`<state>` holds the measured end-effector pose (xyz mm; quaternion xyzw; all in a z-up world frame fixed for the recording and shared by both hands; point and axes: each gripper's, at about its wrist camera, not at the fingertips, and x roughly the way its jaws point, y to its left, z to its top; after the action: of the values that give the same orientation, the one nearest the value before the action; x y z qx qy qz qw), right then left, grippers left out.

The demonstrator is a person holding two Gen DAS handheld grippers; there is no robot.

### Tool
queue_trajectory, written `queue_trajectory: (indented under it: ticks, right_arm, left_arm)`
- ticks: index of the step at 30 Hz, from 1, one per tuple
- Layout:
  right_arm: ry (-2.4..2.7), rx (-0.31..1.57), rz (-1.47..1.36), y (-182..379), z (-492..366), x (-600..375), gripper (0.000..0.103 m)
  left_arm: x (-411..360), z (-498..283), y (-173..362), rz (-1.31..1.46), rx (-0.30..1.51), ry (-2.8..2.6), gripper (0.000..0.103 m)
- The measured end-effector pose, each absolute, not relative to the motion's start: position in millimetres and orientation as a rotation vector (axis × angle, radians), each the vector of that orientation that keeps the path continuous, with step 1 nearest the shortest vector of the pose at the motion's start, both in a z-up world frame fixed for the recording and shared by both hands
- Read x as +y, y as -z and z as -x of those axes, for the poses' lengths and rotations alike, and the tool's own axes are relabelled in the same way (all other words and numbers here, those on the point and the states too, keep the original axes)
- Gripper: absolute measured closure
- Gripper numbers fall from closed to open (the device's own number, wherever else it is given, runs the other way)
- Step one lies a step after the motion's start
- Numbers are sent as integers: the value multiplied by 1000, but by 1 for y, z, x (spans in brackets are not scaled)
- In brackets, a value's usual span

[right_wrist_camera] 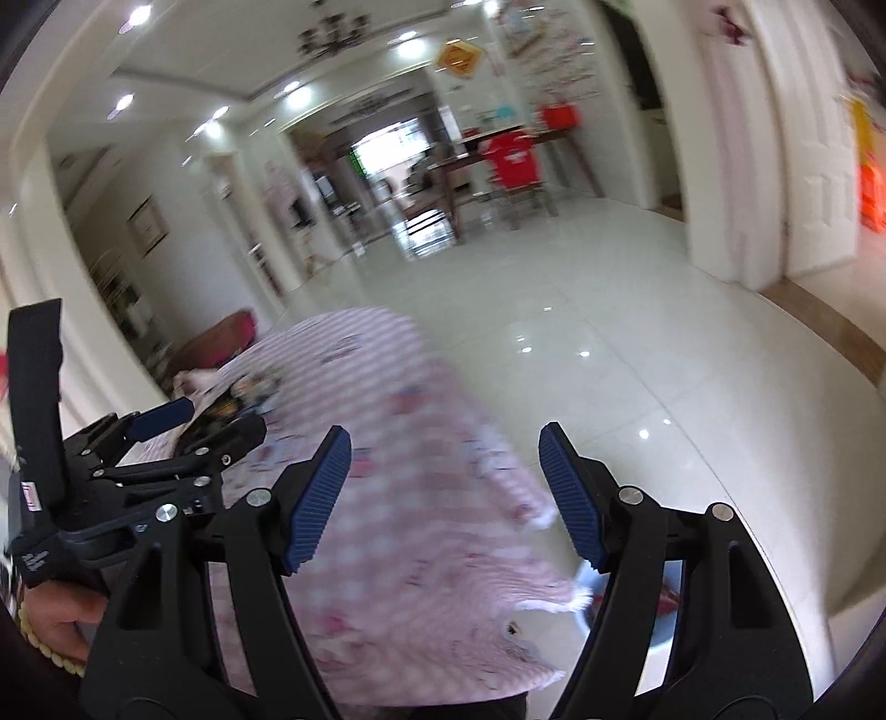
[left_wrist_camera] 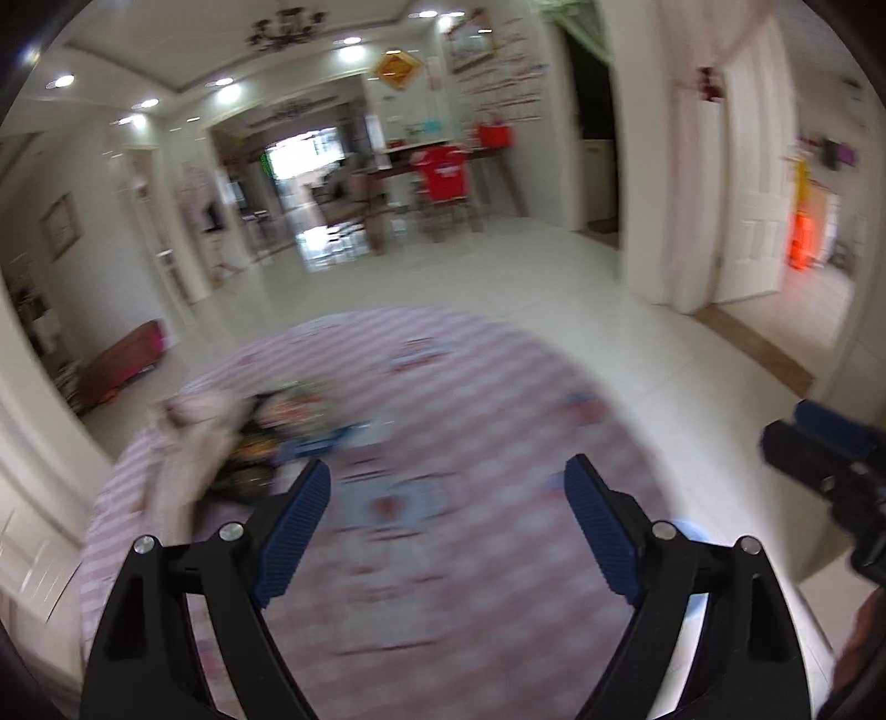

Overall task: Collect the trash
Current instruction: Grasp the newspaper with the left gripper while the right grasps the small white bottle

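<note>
White walls (left_wrist_camera: 648, 166) and a glossy pale tile floor (right_wrist_camera: 609, 310) ran to a bright far window (left_wrist_camera: 299, 149). Ceiling spotlights (left_wrist_camera: 349, 52) glowed beside a dark chandelier (left_wrist_camera: 285, 27); a white door (left_wrist_camera: 753, 183) stood right.

1. The left hand-held gripper (left_wrist_camera: 447, 487) has black plastic arms, ribbed blue finger pads (left_wrist_camera: 293, 537) and silver screw heads.
2. The right hand-held gripper (right_wrist_camera: 444, 459) looks the same.
3. The person's left hand (right_wrist_camera: 61, 623) shows bare skin and a cream beaded bracelet (right_wrist_camera: 41, 642).
</note>
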<state>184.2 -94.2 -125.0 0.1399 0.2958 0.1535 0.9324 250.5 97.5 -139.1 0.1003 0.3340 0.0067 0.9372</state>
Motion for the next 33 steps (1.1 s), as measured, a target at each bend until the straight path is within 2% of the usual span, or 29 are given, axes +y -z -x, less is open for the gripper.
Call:
queue_trajectory:
  ticks: [8, 17, 19, 22, 24, 25, 26, 28, 30, 31, 33]
  right_arm:
    - [-451, 697, -175, 127, -221, 13, 33]
    - [-547, 805, -138, 146, -253, 100, 33]
    - [-555, 824, -120, 151, -261, 116, 33]
    - [-560, 855, -93, 158, -271, 135, 35]
    - [-563, 864, -76, 162, -276, 146, 37]
    - [-561, 870, -62, 163, -278, 152, 40]
    - [-563, 878, -56, 165, -280, 156, 45]
    - [-566, 894, -48, 168, -284, 161, 52]
    - [-563, 909, -29, 171, -287, 163, 58]
    - [-569, 918, -26, 172, -289, 164, 77]
    - [-578, 922, -27, 174, -288, 163, 79]
  left_arm:
    - [224, -250, 157, -88, 739, -216, 18]
    - [277, -285, 183, -102, 846, -248, 19]
    - [279, -290, 186, -110, 855, -233, 35]
    - [283, -298, 191, -125, 886, -234, 49]
    - [288, -300, 194, -129, 899, -243, 53]
    - [289, -301, 194, -123, 897, -237, 62]
    - [292, -301, 194, -112, 895, -230, 65]
    - [293, -300, 191, -112, 884, -224, 82]
    - [291, -295, 187, -111, 870, -221, 88]
    - [291, -292, 184, -106, 859, -220, 91]
    - [291, -285, 176, -83, 832, -225, 95]
